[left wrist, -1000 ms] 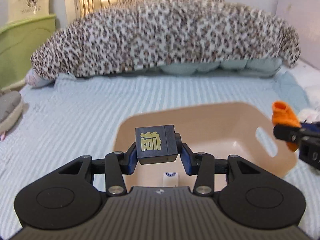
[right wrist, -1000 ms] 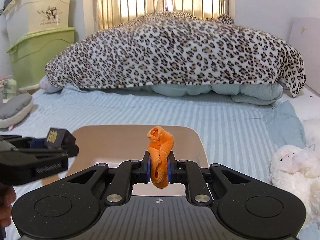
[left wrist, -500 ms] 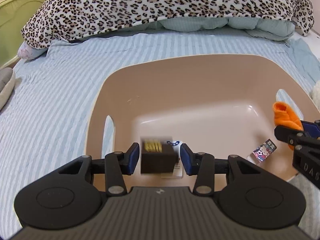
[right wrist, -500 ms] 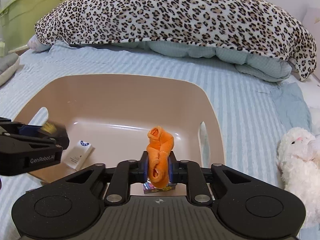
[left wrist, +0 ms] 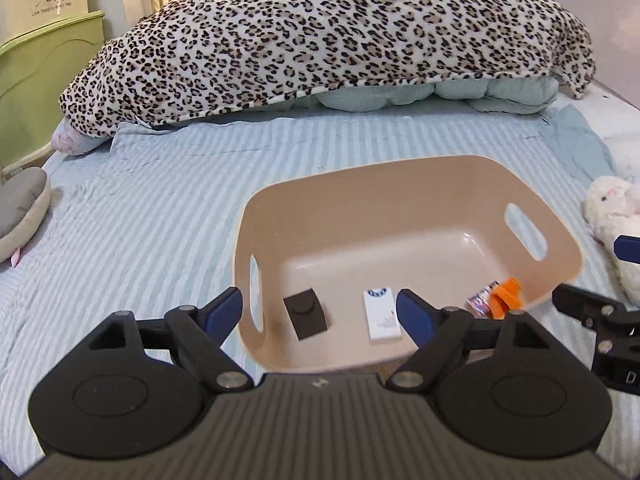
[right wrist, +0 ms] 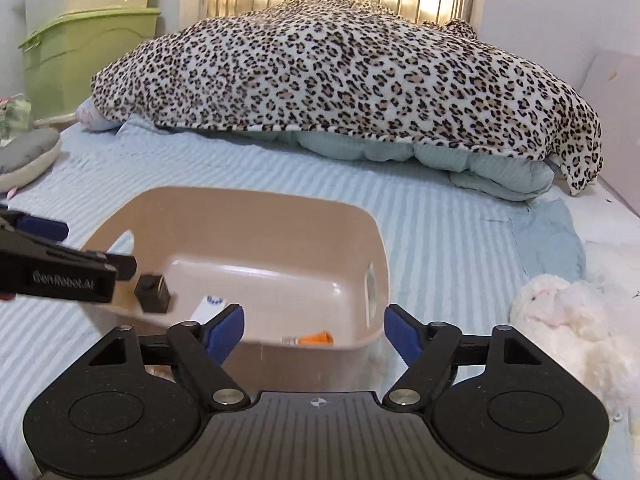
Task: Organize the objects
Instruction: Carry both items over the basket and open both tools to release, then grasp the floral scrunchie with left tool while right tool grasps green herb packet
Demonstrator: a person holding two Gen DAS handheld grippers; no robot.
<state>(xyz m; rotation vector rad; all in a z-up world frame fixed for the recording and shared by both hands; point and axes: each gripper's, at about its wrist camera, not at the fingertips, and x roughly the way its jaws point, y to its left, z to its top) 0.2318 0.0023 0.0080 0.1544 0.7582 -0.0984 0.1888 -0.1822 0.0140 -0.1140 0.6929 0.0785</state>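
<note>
Both grippers released; basket [left wrist: 400, 184] holds four items.

A tan basket [left wrist: 400, 184] sits on the bed. Inside it lie a black cube [left wrist: 306, 317] on the left, a white box [left wrist: 383, 321] in the middle, and an orange cloth [left wrist: 507, 297] beside a small shiny packet [left wrist: 481, 304] on the right.

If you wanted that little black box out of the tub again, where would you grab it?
Probably from straight above, closing on its two long flat sides. The black box lies flat on the floor of the beige tub, turned slightly askew, so the pinch should be turned to match it. The tub's left wall with its handle slot stands close beside it, which blocks a sideways approach. The white card box lies apart from it.
</note>
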